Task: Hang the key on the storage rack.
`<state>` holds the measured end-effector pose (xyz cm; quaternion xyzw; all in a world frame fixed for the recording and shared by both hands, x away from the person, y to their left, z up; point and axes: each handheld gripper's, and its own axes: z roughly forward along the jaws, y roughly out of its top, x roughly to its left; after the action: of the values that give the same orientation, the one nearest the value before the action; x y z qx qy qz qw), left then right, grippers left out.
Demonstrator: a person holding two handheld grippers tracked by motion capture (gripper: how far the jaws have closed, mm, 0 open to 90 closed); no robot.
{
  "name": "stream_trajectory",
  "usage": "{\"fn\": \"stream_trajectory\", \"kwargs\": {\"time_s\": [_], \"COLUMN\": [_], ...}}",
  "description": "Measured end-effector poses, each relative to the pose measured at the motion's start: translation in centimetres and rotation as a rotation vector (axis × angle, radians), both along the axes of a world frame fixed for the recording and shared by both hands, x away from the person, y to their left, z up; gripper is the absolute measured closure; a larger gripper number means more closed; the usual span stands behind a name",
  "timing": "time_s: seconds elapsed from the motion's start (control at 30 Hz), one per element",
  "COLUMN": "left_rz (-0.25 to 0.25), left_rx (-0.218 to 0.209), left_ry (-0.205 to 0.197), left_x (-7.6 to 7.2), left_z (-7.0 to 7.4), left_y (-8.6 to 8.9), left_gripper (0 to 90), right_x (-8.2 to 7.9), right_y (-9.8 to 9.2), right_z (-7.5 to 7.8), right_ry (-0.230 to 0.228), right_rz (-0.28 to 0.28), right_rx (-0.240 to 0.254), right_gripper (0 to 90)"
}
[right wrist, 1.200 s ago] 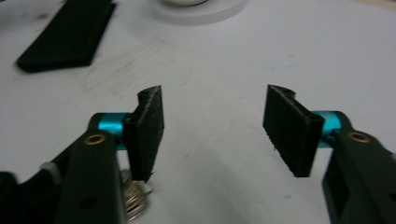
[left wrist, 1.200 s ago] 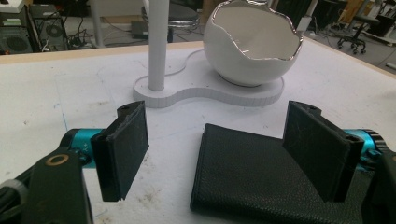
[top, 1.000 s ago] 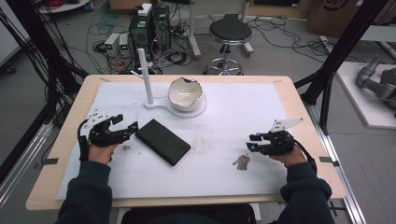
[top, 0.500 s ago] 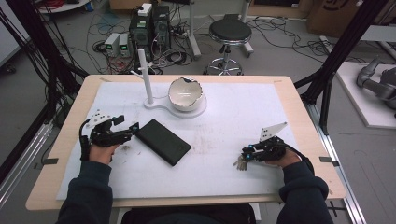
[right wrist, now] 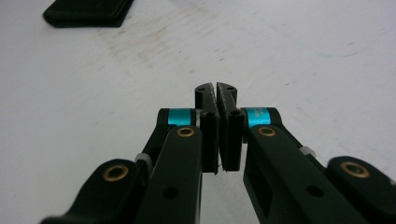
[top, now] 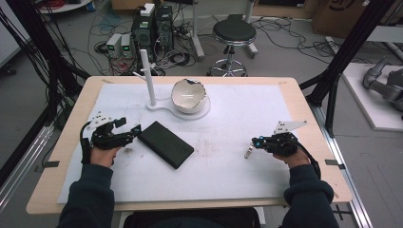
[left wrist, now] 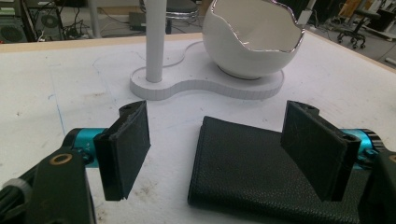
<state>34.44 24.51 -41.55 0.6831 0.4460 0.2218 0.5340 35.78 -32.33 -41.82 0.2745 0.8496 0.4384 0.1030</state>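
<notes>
A black leather wallet (top: 166, 144) lies flat on the white mat, left of centre. My left gripper (top: 129, 128) rests on the table at the wallet's left corner, jaws open wide, and in the left gripper view the wallet (left wrist: 252, 172) lies between and beyond the pads (left wrist: 126, 149) without touching them. My right gripper (top: 254, 142) sits low at the right side of the mat. Its jaws have just been closing and now stand shut (right wrist: 216, 88), with a small bunch of silver keys (top: 247, 153) hanging at their tips.
A white stand (top: 164, 105) with an upright post (top: 148, 76) and a white cracked-egg bowl (top: 189, 95) sits at the back centre. The wooden table's edge (top: 309, 118) frames the mat. A stool, computers and cables are on the floor beyond.
My right gripper came down onto the keys on the mat and shut on them; the keys now hang slightly higher at its tips. The left gripper and the wallet stayed where they were.
</notes>
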Motion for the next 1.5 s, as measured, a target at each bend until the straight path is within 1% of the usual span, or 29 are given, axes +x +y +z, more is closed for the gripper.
{"fn": "stream_trajectory", "kwargs": {"time_s": [0.07, 0.13, 0.17, 0.2, 0.3, 0.37, 0.43, 0.47, 0.5, 0.63, 0.67, 0.7, 0.77, 0.83, 0.9, 0.93, 0.97, 1.0, 1.03, 1.07, 1.1, 1.13, 1.2, 1.23, 1.27, 1.3, 1.33, 1.37, 1.5], "left_rz": [0.0, 0.001, 0.001, 0.001, 0.006, 0.009, 0.012, 0.012, 0.011, 0.009, 0.01, 0.011, 0.013, 0.015, 0.023, 0.026, 0.03, 0.029, 0.033, 0.03, 0.029, 0.028, 0.028, 0.026, 0.025, 0.025, 0.025, 0.026, 0.019], "left_rx": [0.0, 0.0, 0.0, 0.001, 0.0, 0.0, 0.003, 0.003, 0.005, 0.007, 0.007, 0.005, 0.006, 0.009, 0.008, 0.006, 0.007, 0.007, 0.003, 0.003, 0.003, 0.007, 0.007, 0.009, 0.007, 0.012, 0.009, 0.01, 0.015], "left_ry": [0.0, 0.001, 0.0, 0.0, 0.001, 0.004, 0.002, 0.001, 0.002, 0.001, 0.002, 0.002, 0.002, 0.0, -0.002, -0.003, -0.006, -0.007, -0.008, -0.007, -0.005, -0.001, 0.005, 0.005, 0.004, 0.003, 0.0, 0.0, 0.013], "left_x": [0.0, 0.0, 0.0, 0.0, -0.1, -0.1, -0.1, -0.1, -0.1, -0.1, -0.1, -0.1, -0.1, -0.2, -0.2, -0.2, -0.3, -0.3, -0.4, -0.4, -0.5, -0.5, -0.5, -0.5, -0.6, -0.6, -0.7, -0.7, -0.5], "left_z": [0.0, 0.0, 0.0, 0.0, 0.0, -0.1, 0.0, 0.0, 0.0, 0.0, 0.0, 0.0, 0.0, 0.0, 0.0, 0.1, 0.1, 0.1, 0.0, 0.0, -0.1, -0.2, -0.3, -0.3, -0.3, -0.2, -0.2, -0.2, -0.4], "left_y": [0.0, 0.0, 0.0, 0.0, 0.1, 0.1, 0.2, 0.2, 0.2, 0.2, 0.2, 0.2, 0.2, 0.3, 0.5, 0.7, 0.8, 0.9, 1.0, 1.1, 1.1, 1.2, 1.1, 1.1, 1.1, 1.1, 1.0, 1.1, 0.8], "left_gripper": [23.7, 23.8, 23.7, 23.8, 23.8, 23.8, 23.9, 23.8, 23.8, 23.9, 23.9, 23.9, 24.0, 24.8, 25.5, 25.5, 25.5, 25.6, 25.6, 25.7, 25.8, 25.9, 25.8, 25.9, 26.0, 26.0, 26.1, 26.2, 26.2], "right_x": [0.0, 0.0, 0.1, 0.2, 0.3, 0.3, 0.4, 0.5, 0.5, 1.0, 1.5, 1.5, 2.3, 3.1, 3.9, 4.9, 4.9, 5.5, 5.5, 5.7, 5.8, 6.0, 6.1, 6.3, 6.7, 6.7, 6.9, 7.4, 8.1], "right_y": [0.0, 0.3, 0.5, 1.0, 1.3, 1.5, 1.7, 2.3, 2.3, 4.0, 4.9, 4.9, 5.9, 6.9, 7.8, 9.1, 9.1, 9.7, 9.7, 9.8, 9.8, 9.8, 9.7, 9.6, 9.7, 9.7, 9.6, 9.4, 9.4], "right_z": [0.1, -0.1, -0.2, -0.6, -0.7, -0.2, 0.6, 1.5, 1.5, 2.7, 3.3, 3.3, 4.0, 5.0, 6.1, 7.4, 7.4, 7.7, 7.7, 7.5, 7.2, 6.7, 5.4, 4.6, 3.1, 3.1, 2.4, 1.4, 0.6], "right_ry": [-0.017, -0.01, -0.006, 0.005, -0.002, -0.03, -0.055, -0.094, -0.094, -0.152, -0.166, -0.166, -0.174, -0.186, -0.2, -0.216, -0.216, -0.201, -0.201, -0.179, -0.163, -0.125, -0.08, -0.048, -0.02, -0.02, -0.008, 0.026, 0.037], "right_rz": [-0.02, -0.024, -0.021, -0.02, -0.018, -0.032, -0.051, -0.055, -0.055, -0.047, -0.038, -0.038, -0.028, -0.01, 0.005, 0.015, 0.015, 0.016, 0.016, 0.028, 0.03, 0.026, 0.007, -0.008, -0.011, -0.011, -0.011, -0.008, -0.021], "right_rx": [-0.001, -0.016, -0.032, -0.067, -0.088, -0.072, -0.036, -0.013, -0.013, -0.009, -0.002, -0.002, 0.009, 0.047, 0.066, 0.046, 0.046, 0.023, 0.023, 0.02, -0.007, -0.031, -0.056, -0.054, -0.077, -0.077, -0.089, -0.104, -0.125], "right_gripper": [88.8, 88.7, 88.7, 88.7, 88.9, 89.2, 89.3, 89.4, 89.4, 89.7, 89.7, 89.7, 90.0, 90.0, 90.0, 90.0, 90.0, 90.0, 90.0, 90.0, 90.0, 88.9, 74.4, 71.0, 69.9, 69.9, 68.8, 65.9, 65.1]}}
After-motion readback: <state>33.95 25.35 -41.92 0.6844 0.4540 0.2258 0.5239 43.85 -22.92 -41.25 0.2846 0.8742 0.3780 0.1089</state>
